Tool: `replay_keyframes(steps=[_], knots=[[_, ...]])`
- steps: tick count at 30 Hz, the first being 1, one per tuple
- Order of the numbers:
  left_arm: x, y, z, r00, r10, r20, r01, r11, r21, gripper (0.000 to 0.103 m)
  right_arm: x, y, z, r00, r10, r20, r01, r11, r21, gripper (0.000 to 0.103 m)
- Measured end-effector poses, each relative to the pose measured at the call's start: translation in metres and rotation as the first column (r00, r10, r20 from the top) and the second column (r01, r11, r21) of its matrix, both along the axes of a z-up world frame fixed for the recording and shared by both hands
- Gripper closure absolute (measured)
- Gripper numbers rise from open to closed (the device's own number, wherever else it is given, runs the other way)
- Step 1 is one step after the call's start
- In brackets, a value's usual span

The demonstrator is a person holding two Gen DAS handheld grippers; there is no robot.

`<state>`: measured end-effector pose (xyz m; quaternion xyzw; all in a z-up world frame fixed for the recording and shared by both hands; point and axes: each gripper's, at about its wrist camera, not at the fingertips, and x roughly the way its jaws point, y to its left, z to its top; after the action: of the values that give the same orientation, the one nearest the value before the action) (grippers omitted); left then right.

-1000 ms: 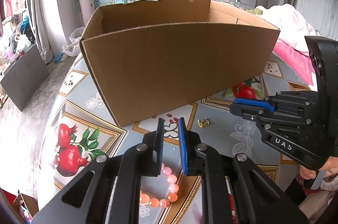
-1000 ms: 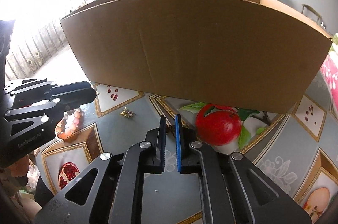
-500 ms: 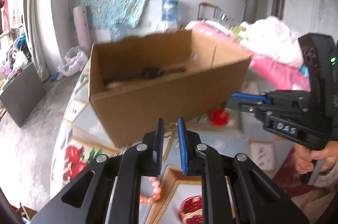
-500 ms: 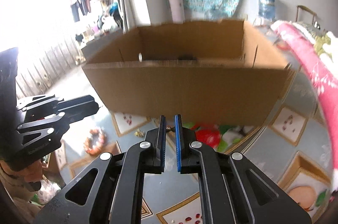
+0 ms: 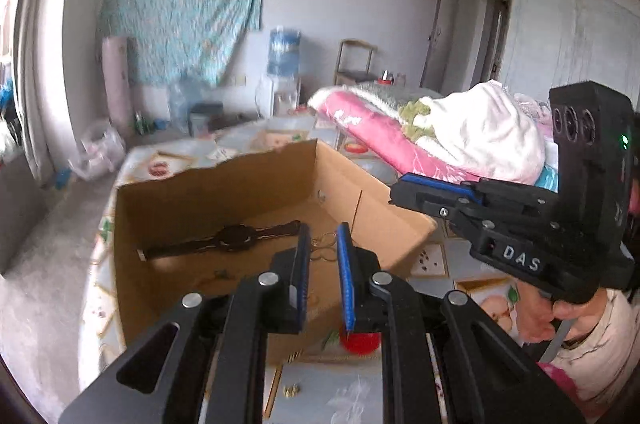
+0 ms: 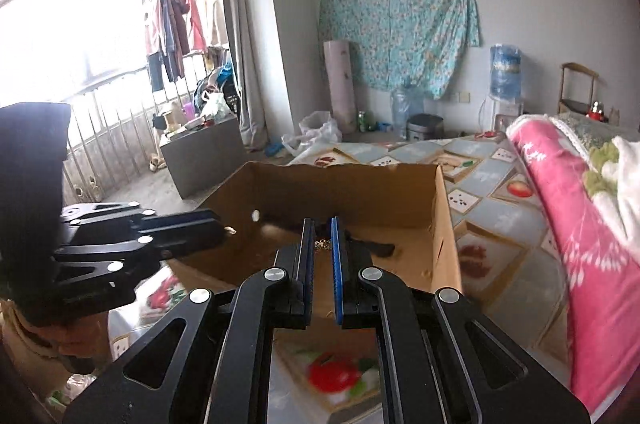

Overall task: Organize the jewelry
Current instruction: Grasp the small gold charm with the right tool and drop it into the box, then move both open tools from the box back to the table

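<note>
Between the blue pads of the left hand-held gripper [image 5: 322, 242] a pair of thin gold hoop earrings [image 5: 325, 247] is pinched, the jaws drawn close around the wire. Directly beneath and ahead of it the open cardboard box [image 5: 168, 199] is seen, with a dark watch [image 5: 236, 239] lying on its floor. To its right, over the box's right wall, the right hand-held gripper [image 5: 404, 188] is held level. Between the fingertips of the right hand-held gripper [image 6: 321, 244] a small gold filigree piece [image 6: 322, 244] is nipped, the jaws narrowed onto it, above the interior of the cardboard box [image 6: 360, 191]. To its left the left hand-held gripper [image 6: 208, 228] reaches over the box's near-left corner. Under the box the fruit-patterned bench [image 6: 500, 220] is visible, and a pink blanket [image 6: 580, 224] lies at far right.
</note>
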<state>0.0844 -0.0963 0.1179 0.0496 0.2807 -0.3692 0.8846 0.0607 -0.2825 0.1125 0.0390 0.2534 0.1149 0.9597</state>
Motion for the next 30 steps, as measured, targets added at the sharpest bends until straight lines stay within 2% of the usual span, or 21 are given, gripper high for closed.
replay_keyframes(steps=[3, 7, 9, 12, 13, 14, 15, 16, 19, 22, 27, 30], knots=[[0.039, -0.017, -0.004, 0.996, 0.009, -0.093, -0.008, 1.000, 0.017, 0.090, 0.031, -0.009, -0.012, 0.995, 0.020, -0.099, -0.018, 1.000, 0.024, 0.097], [0.090, -0.034, -0.023, 0.958, 0.022, -0.286, -0.010, 0.999, 0.044, 0.090, 0.057, -0.011, -0.028, 0.974, 0.043, -0.224, -0.036, 0.999, 0.032, 0.097], [0.116, -0.038, -0.037, 0.913, 0.035, -0.407, -0.015, 0.998, 0.054, 0.090, 0.064, -0.010, -0.037, 0.960, 0.062, -0.272, -0.050, 0.997, 0.050, 0.097], [0.142, -0.037, -0.050, 0.850, 0.069, -0.523, -0.055, 0.998, 0.044, 0.090, 0.067, -0.013, -0.045, 0.944, 0.071, -0.321, -0.045, 0.995, 0.088, 0.096], [0.142, -0.033, -0.054, 0.835, 0.073, -0.546, -0.064, 0.997, 0.037, 0.090, 0.067, -0.015, -0.045, 0.944, 0.076, -0.321, -0.048, 0.994, 0.095, 0.099], [0.149, -0.031, -0.058, 0.804, 0.074, -0.590, -0.080, 0.997, 0.016, 0.090, 0.065, -0.015, -0.044, 0.945, 0.081, -0.317, -0.052, 0.994, 0.100, 0.099], [0.153, -0.029, -0.061, 0.785, 0.065, -0.617, -0.090, 0.996, -0.009, 0.090, 0.063, -0.014, -0.044, 0.946, 0.083, -0.314, -0.052, 0.993, 0.105, 0.098], [0.156, -0.026, -0.062, 0.775, 0.066, -0.628, -0.102, 0.995, -0.021, 0.090, 0.062, -0.014, -0.043, 0.947, 0.084, -0.311, -0.053, 0.993, 0.108, 0.097], [0.159, -0.023, -0.065, 0.769, 0.089, -0.633, -0.136, 0.990, -0.027, 0.090, 0.061, -0.015, -0.040, 0.950, 0.080, -0.301, -0.048, 0.993, 0.112, 0.093], [0.157, -0.022, -0.063, 0.779, 0.094, -0.620, -0.138, 0.990, -0.022, 0.090, 0.062, -0.021, -0.036, 0.957, 0.078, -0.278, -0.044, 0.991, 0.128, 0.090], [0.152, -0.022, -0.052, 0.813, 0.102, -0.573, -0.141, 0.990, -0.024, 0.090, 0.056, -0.028, -0.023, 0.972, 0.064, -0.226, -0.031, 0.989, 0.145, 0.087], [0.144, -0.019, -0.040, 0.851, 0.105, -0.515, -0.144, 0.989, -0.035, 0.090, 0.046, -0.031, -0.012, 0.984, 0.045, -0.174, -0.022, 0.990, 0.136, 0.081]])
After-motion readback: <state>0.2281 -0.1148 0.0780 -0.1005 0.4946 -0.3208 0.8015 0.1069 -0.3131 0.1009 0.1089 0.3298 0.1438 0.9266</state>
